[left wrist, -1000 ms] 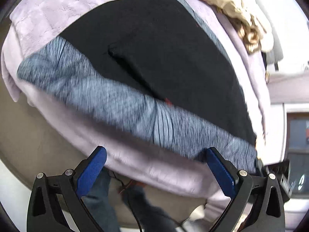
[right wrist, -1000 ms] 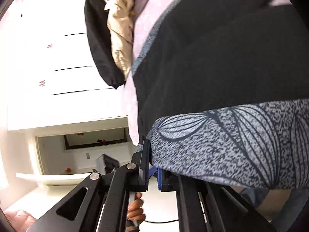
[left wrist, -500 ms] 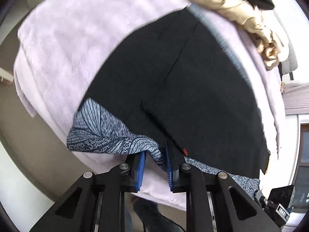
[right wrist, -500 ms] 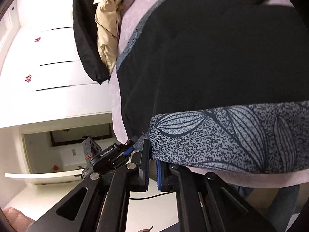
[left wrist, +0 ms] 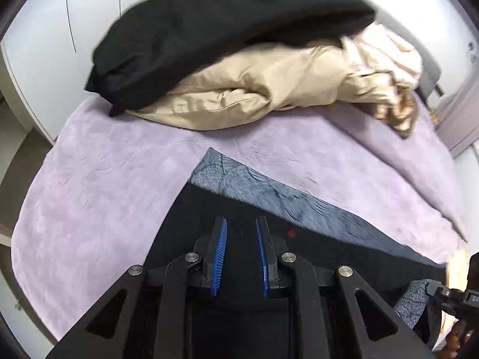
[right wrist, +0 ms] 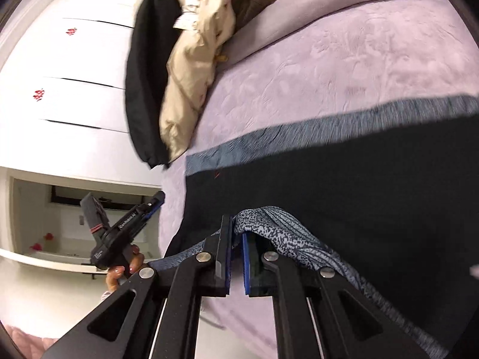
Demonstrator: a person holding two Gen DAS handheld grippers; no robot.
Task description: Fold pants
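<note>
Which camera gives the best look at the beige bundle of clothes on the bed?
The left wrist view: the beige bundle lies across the frame, under a black garment, its folds plain. The right wrist view shows it narrow, at the upper edge.

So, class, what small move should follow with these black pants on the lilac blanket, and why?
Probably carry the blue-grey leaf-patterned hem, pinched in the right gripper, forward onto the far patterned band of the black pants; the two edges lie apart.
</note>
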